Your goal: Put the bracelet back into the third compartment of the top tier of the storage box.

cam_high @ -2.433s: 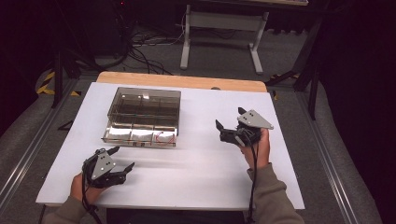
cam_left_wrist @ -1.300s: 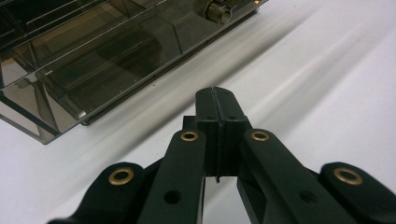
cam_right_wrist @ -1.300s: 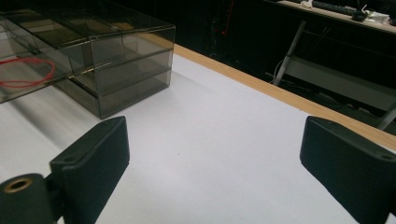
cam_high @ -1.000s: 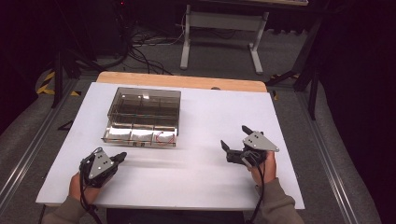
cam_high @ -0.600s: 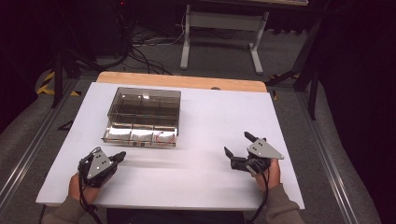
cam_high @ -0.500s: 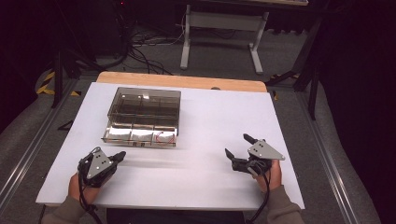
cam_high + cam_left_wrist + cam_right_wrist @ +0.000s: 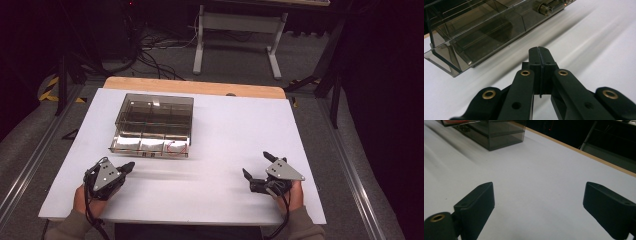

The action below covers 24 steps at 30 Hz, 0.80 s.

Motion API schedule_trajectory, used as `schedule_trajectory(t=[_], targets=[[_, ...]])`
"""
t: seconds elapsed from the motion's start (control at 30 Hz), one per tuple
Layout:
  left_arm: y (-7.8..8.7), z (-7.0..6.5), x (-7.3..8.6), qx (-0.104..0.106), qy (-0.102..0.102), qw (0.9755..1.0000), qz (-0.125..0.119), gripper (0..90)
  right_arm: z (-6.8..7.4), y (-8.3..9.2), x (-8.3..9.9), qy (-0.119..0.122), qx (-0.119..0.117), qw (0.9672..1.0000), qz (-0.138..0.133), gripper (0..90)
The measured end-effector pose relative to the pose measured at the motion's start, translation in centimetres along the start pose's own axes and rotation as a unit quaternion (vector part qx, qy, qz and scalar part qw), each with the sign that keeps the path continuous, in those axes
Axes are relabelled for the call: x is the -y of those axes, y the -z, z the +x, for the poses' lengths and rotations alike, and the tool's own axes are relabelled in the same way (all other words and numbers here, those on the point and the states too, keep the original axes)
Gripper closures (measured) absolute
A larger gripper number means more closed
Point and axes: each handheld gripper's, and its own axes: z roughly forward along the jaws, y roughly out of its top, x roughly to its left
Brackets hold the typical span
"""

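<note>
On the white table (image 7: 220, 130), left tongs (image 7: 129, 166) sat clenched, empty, near the smoky plastic box (image 7: 154, 124); right tongs (image 7: 256, 166) spread wide, empty, well apart.

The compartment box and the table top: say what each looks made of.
Compartment box: smoky transparent plastic, glossy; dividers show through its walls and reflections glint on them. Table top: a matte white sheet, material unclear, over what looks like wood, going by the tan far edge.
</note>
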Motion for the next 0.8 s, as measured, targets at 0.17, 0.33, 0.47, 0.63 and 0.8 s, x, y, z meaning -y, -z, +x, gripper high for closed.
schedule_trajectory(t=[0.17, 0.33, 0.47, 0.63, 0.8], targets=[[-0.2, 0.2, -0.1, -0.001, -0.002, 1.0, 0.001, 89.6, 0.8, 0.1, 0.5, 0.0, 0.007, 1.0, -0.005, 7.7], [-0.3, 0.3, -0.3, -0.004, -0.001, 1.0, -0.003, 89.5, 0.9, 0.1, 0.6, 0.002, 0.005, 1.0, -0.006, 7.6], [-0.5, 0.3, -0.6, 0.003, 0.006, 0.9999, -0.008, 89.5, 0.9, 0.0, 0.6, -0.003, 0.005, 0.9999, -0.01, 6.1], [-0.7, 0.8, -0.9, -0.006, -0.003, 0.9999, -0.009, 89.5, 0.9, 0.0, 0.5, -0.002, 0.009, 0.9999, -0.012, 6.8], [-1.0, 1.1, -1.2, -0.004, -0.003, 0.9999, -0.009, 89.5, 0.8, -0.1, 0.6, -0.003, 0.009, 0.9999, -0.009, 6.8]])
